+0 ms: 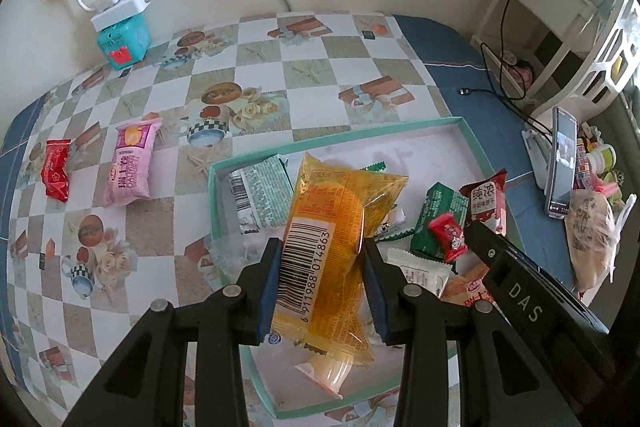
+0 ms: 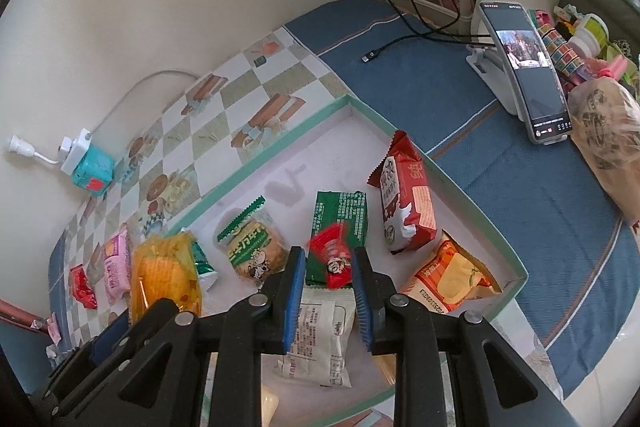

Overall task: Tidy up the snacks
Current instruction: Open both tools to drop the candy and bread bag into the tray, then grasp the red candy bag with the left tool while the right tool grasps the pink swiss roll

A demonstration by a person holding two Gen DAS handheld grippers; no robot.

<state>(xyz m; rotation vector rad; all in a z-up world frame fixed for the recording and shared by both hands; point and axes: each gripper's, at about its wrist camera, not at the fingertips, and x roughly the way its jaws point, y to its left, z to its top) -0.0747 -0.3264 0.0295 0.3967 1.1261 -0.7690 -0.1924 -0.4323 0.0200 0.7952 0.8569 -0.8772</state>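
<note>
Holding the orange snack bag [image 1: 320, 247] tight over the green box [image 1: 472, 143], your left claw [image 1: 322, 259] is pinched shut, while your right claw [image 2: 329, 267] squeezes a small red candy [image 2: 334, 259] above it.

In tray [image 2: 460, 183]: we see biscuit packs [image 2: 406, 205].
Left of tray: two packets [image 1: 130, 163] on worktop [image 1: 320, 67].
Right: phone [image 2: 528, 75].

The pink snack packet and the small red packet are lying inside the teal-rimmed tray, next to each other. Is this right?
Not quite. The pink snack packet and the small red packet do lie next to each other, but outside the teal-rimmed tray, on the checkered tablecloth. The left wrist view shows this.
</note>
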